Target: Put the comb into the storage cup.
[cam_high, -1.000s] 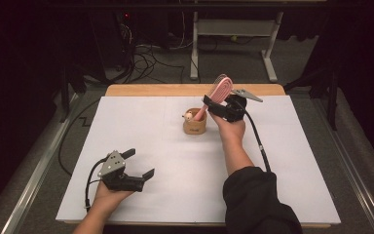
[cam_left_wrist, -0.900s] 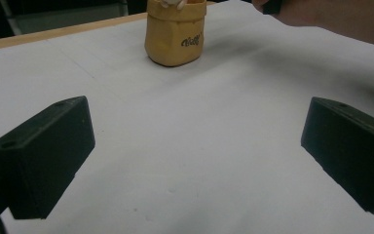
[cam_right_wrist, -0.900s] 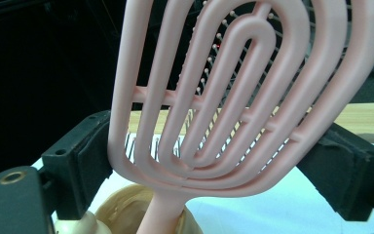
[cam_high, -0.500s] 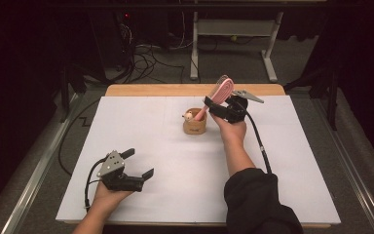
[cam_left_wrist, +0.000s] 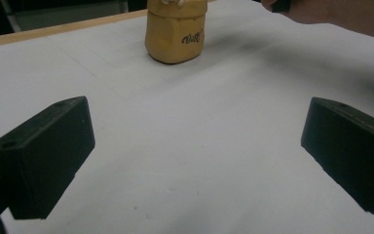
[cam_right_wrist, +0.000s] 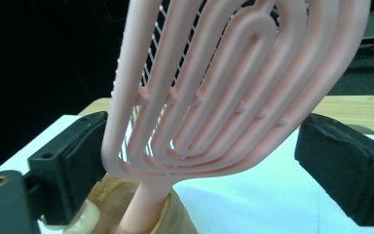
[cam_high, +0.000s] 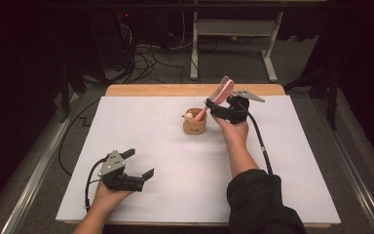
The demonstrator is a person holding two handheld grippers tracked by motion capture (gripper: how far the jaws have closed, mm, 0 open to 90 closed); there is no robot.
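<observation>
A pink vented hairbrush [cam_high: 220, 96] stands handle-down in a small tan cup [cam_high: 195, 123] near the far middle of the white table cover [cam_high: 292, 146], its head leaning up and to the right. The right gripper [cam_high: 222, 103] sits at the brush head. In the right gripper view the slotted pink head [cam_right_wrist: 233, 92] lies between the two black pads: the left pad [cam_right_wrist: 73, 156] appears to touch the brush's edge, though the angle leaves that uncertain, while the right pad [cam_right_wrist: 341, 161] stands a little apart from it. These jaws have just been opening and no longer pinch the brush. The handle drops into the cup [cam_right_wrist: 126, 214] below.

The left gripper [cam_high: 131, 168] rests in the person's hand near the front left of the table, well apart from the cup. Its jaws are spread wide with nothing between them, and in the left gripper view the cup [cam_left_wrist: 176, 30], bearing dark lettering, stands farther off across bare white surface.
</observation>
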